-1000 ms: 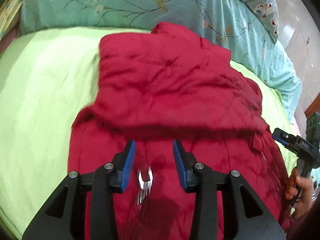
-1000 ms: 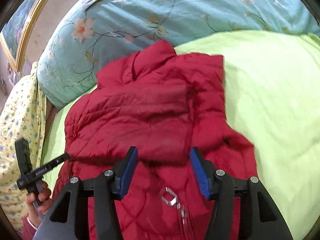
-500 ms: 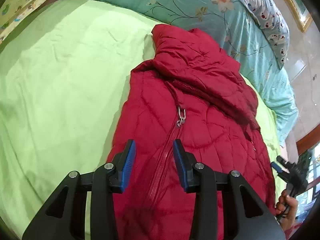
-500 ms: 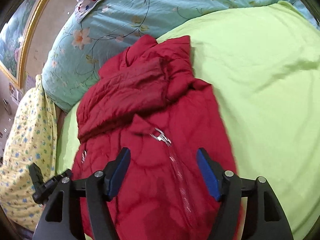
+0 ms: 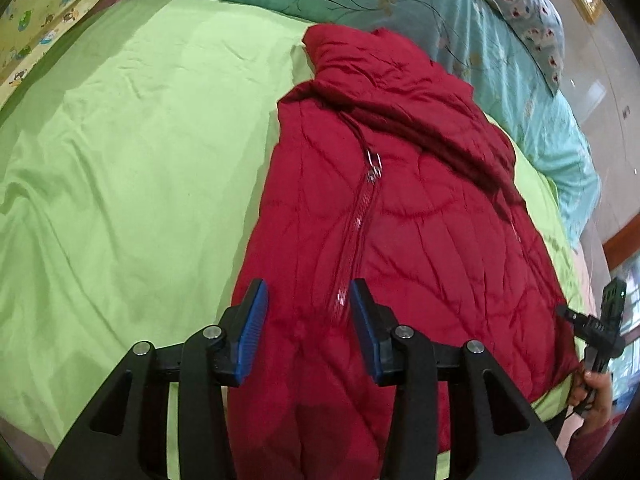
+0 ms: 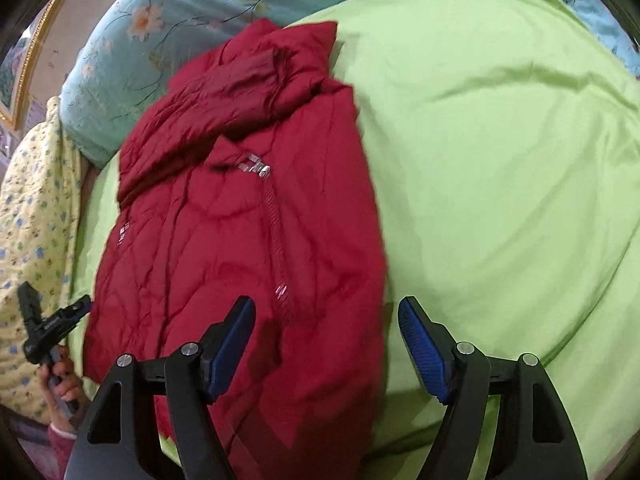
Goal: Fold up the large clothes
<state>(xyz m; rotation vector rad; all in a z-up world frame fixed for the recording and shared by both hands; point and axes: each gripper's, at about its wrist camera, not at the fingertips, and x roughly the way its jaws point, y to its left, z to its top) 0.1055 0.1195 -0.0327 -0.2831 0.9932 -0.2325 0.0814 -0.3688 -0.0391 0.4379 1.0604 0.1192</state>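
A red quilted jacket (image 5: pixel 420 216) lies zipper-up on a light green bed sheet (image 5: pixel 132 168), sleeves folded across its chest near the collar. It also shows in the right wrist view (image 6: pixel 240 240). My left gripper (image 5: pixel 306 330) is open and empty above the jacket's lower hem, astride the zipper. My right gripper (image 6: pixel 326 346) is open wide and empty above the hem's other edge. Each gripper shows small in the other's view: the right one (image 5: pixel 600 328), the left one (image 6: pixel 48 320).
A teal floral quilt (image 5: pixel 460 20) and a spotted pillow (image 5: pixel 532 12) lie at the head of the bed. A yellow patterned cloth (image 6: pixel 28 216) lies along one bedside. A gold picture frame (image 6: pixel 24 56) hangs on the wall. Bare sheet (image 6: pixel 500 168) lies beside the jacket.
Both grippers have pulled back from the folded sleeves toward the jacket's hem, so the whole jacket now shows. The right gripper has opened wider. The jacket lies still.
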